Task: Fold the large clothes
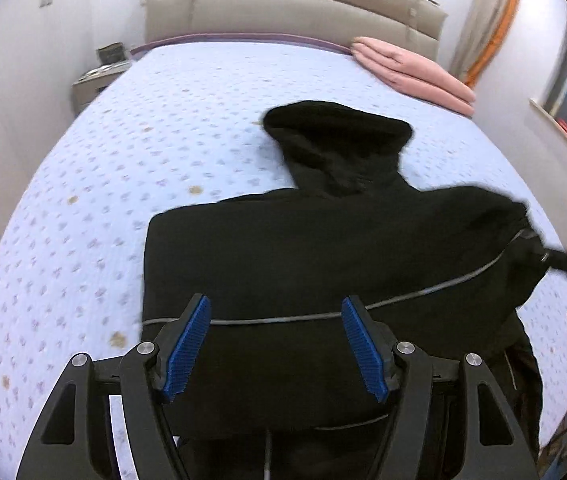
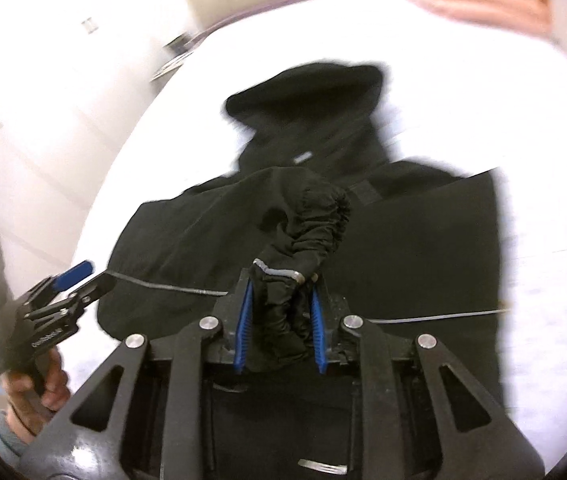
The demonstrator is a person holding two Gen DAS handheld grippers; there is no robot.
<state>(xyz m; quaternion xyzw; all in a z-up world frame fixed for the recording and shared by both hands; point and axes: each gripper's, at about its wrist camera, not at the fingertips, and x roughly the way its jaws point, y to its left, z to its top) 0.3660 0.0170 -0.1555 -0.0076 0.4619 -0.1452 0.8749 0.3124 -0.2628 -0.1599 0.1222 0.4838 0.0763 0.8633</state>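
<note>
A black hooded jacket (image 1: pixel 323 248) lies spread on the bed, its hood (image 1: pixel 335 132) pointing toward the headboard. A thin grey stripe (image 1: pixel 283 318) runs across its body. My left gripper (image 1: pixel 275 304) hovers open over the jacket's lower part, with nothing pressed between its blue pads (image 1: pixel 187 344). In the right wrist view my right gripper (image 2: pixel 281 284) is shut on the jacket's sleeve, whose gathered cuff (image 2: pixel 315 224) bunches up above the jaws. That sleeve is lifted over the jacket (image 2: pixel 403 240). The left gripper (image 2: pixel 91 276) shows at the left, held by a hand (image 2: pixel 43 384).
The bed (image 1: pixel 123 160) has a light blue patterned sheet. A folded pink blanket (image 1: pixel 411 72) lies at its far right corner by the beige headboard (image 1: pixel 283 12). A nightstand (image 1: pixel 95 80) stands far left, and a window ledge (image 1: pixel 563 132) is on the right.
</note>
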